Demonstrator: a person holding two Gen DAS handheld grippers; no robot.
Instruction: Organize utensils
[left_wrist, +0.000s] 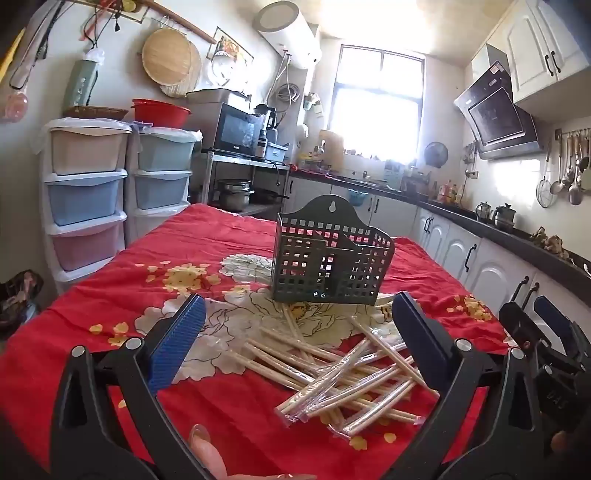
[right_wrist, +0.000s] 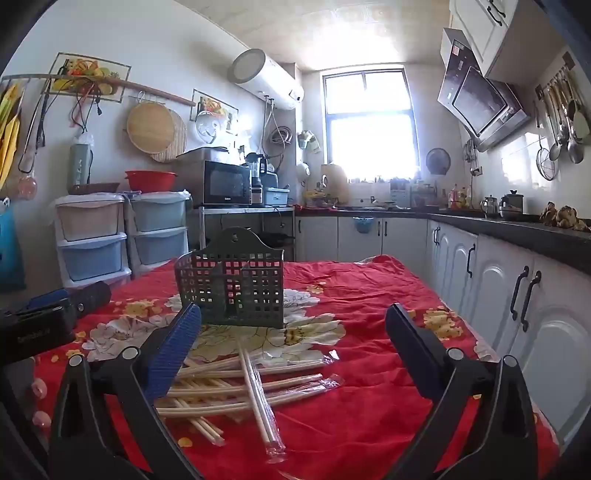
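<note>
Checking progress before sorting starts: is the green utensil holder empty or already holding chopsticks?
Empty. Through the green utensil holder lattice only red cloth shows; the wrapped chopsticks all lie on the tablecloth in front.

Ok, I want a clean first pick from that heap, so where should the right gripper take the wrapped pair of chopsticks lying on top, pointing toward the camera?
Probably mid-length on the wrapped chopstick pair, from above. It lies flat over the pile on the red tablecloth, running toward the camera, so fingers either side of its thin width should close cleanly.
</note>
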